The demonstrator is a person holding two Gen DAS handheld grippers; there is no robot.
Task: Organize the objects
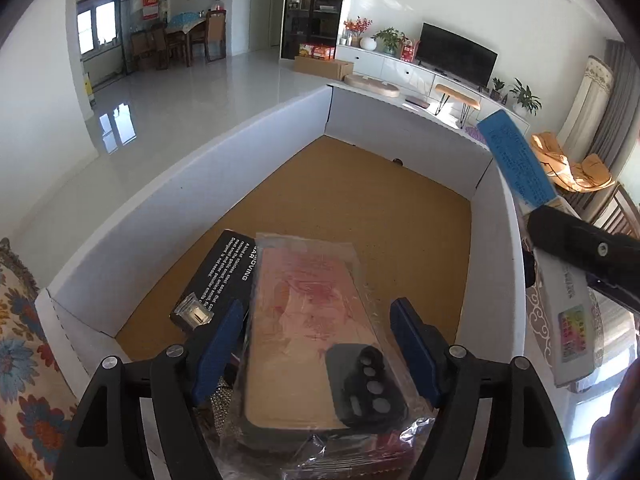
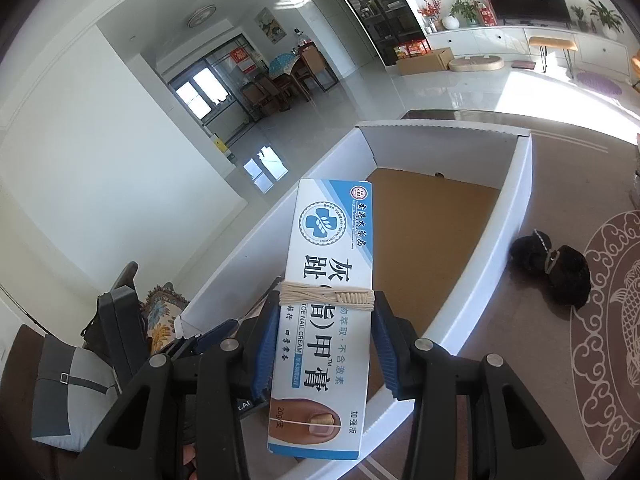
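My right gripper (image 2: 326,344) pinches the long white-and-blue nail-cream carton (image 2: 324,300) lengthwise above the white cardboard box (image 2: 516,200); left gripper (image 1: 320,332) jaws spread around the bagged phone case (image 1: 316,328).

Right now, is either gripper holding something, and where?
The right gripper clamps the toenail cream box at mid-length. The left gripper straddles a bagged phone case; grip unclear.

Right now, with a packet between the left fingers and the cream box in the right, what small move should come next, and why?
Probably lower the right gripper and release the toe nail cream box into the white box. It is shut on the carton above the box's bare brown floor. The left gripper already stands open around the bagged phone case.
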